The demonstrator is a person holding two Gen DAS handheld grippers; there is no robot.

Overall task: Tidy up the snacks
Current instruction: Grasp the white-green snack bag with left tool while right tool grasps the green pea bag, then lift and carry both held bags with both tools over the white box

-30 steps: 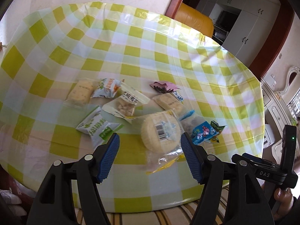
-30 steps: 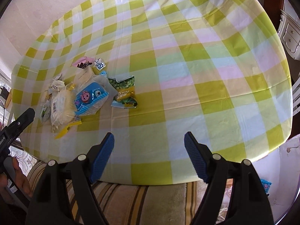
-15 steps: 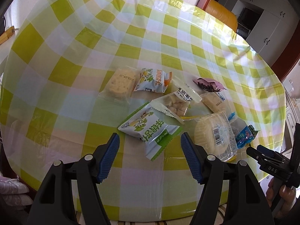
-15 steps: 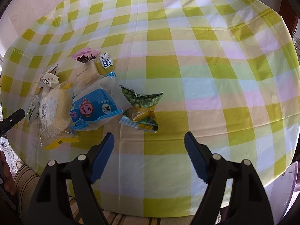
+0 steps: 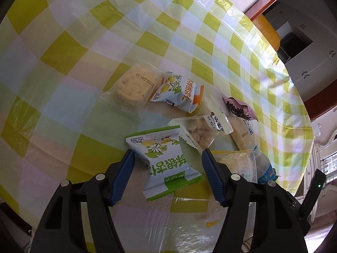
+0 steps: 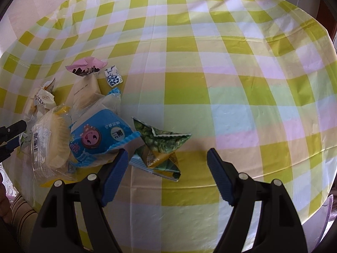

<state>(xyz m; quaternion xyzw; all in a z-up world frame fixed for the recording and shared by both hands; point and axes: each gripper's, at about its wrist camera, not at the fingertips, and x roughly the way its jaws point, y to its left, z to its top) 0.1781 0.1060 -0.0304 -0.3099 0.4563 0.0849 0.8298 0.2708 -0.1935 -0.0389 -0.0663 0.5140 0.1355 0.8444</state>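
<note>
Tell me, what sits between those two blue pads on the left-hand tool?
In the left wrist view, a green-and-white snack packet lies between the closing left gripper pads, apparently not yet pinched.

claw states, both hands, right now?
Left claw: closing around the white-green packet, pads not yet on it.
Right claw: open, holding nothing; dark green packet lies between its pads.

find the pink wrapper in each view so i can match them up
Left wrist: pink wrapper right of centre, at the far end of the snack pile.
Right wrist: pink wrapper upper left, at the far end of the pile.
Shared landmark: the clear-wrapped cake with the barcode.
</note>
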